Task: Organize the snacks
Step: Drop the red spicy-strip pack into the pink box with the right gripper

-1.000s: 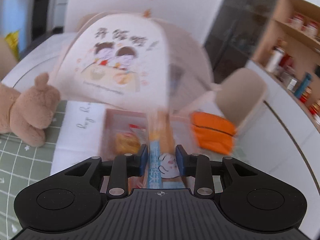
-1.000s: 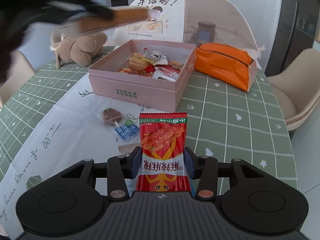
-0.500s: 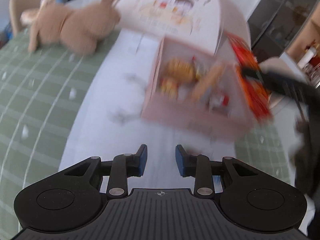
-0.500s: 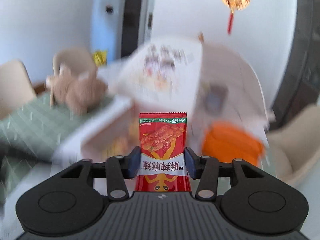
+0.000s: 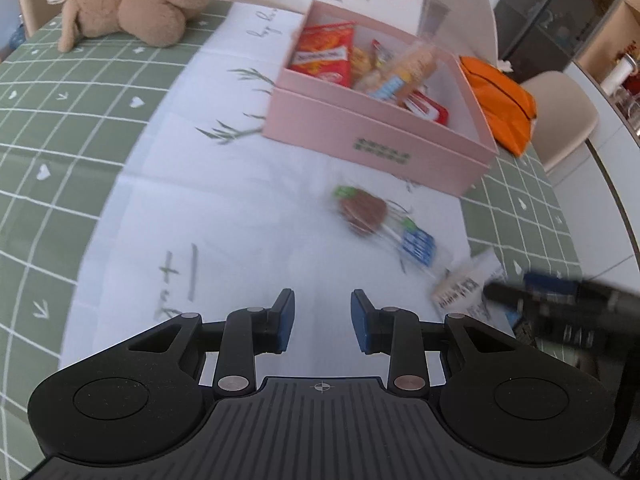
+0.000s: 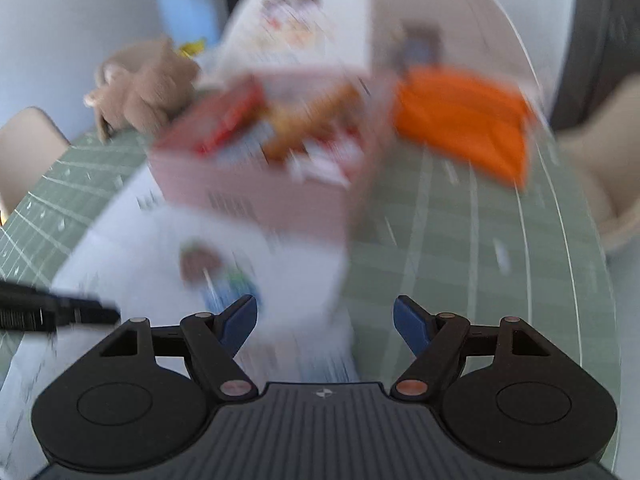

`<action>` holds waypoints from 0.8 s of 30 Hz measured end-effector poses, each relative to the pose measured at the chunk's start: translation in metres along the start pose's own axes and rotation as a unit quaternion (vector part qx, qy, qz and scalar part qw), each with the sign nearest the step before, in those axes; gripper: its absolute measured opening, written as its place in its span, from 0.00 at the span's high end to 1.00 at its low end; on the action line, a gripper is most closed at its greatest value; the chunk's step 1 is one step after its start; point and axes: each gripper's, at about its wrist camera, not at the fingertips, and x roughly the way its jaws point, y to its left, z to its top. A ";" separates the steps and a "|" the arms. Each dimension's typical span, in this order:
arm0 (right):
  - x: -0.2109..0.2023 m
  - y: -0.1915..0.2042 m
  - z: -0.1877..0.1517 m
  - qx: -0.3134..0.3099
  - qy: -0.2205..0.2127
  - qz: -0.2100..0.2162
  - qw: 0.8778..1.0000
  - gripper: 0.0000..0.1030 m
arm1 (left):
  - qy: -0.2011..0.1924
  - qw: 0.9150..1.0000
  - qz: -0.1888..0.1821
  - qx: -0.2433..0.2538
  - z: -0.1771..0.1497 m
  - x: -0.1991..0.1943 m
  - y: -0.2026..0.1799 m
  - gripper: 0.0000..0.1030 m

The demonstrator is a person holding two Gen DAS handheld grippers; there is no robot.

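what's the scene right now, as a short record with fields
box: pink box, open, holds snacks including a red packet
left on table: brown lollipop in clear wrapper, white packet
left gripper: open, empty
right gripper: jaws have just been opening, nothing between them
nearby: plush toy, orange pouch

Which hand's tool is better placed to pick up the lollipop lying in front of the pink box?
Probably the left. Its tool is empty and points at the cloth near the lollipop; that view is sharp. The right tool, also empty, shows only blur.
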 end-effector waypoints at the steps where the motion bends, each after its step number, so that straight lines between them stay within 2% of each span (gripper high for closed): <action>1: -0.002 -0.005 -0.010 0.014 0.008 0.006 1.000 0.27 | 0.002 1.000 -0.001 0.001 -0.001 0.001 -0.002 0.67; 4: -0.011 0.001 -0.032 0.027 0.007 0.022 0.999 0.29 | 0.008 1.000 -0.002 0.002 -0.006 0.005 -0.009 0.67; 10: -0.017 0.044 -0.041 -0.036 0.021 0.100 0.994 0.29 | 0.008 1.000 0.009 -0.007 -0.013 0.000 -0.007 0.66; 14: -0.016 0.064 -0.024 -0.112 -0.035 0.051 0.992 0.29 | 0.006 0.999 0.022 -0.025 -0.018 -0.010 0.006 0.66; 16: -0.007 0.073 -0.007 -0.145 -0.054 0.041 0.987 0.29 | 0.009 0.999 0.028 -0.032 -0.023 -0.014 0.011 0.67; 21: 0.043 0.093 0.035 -0.175 -0.041 0.046 0.983 0.29 | 0.026 0.999 0.013 -0.026 -0.041 -0.021 0.009 0.67; 24: 0.067 0.104 0.044 -0.182 -0.018 0.051 0.982 0.31 | 0.035 0.999 0.003 -0.013 -0.049 -0.025 0.004 0.67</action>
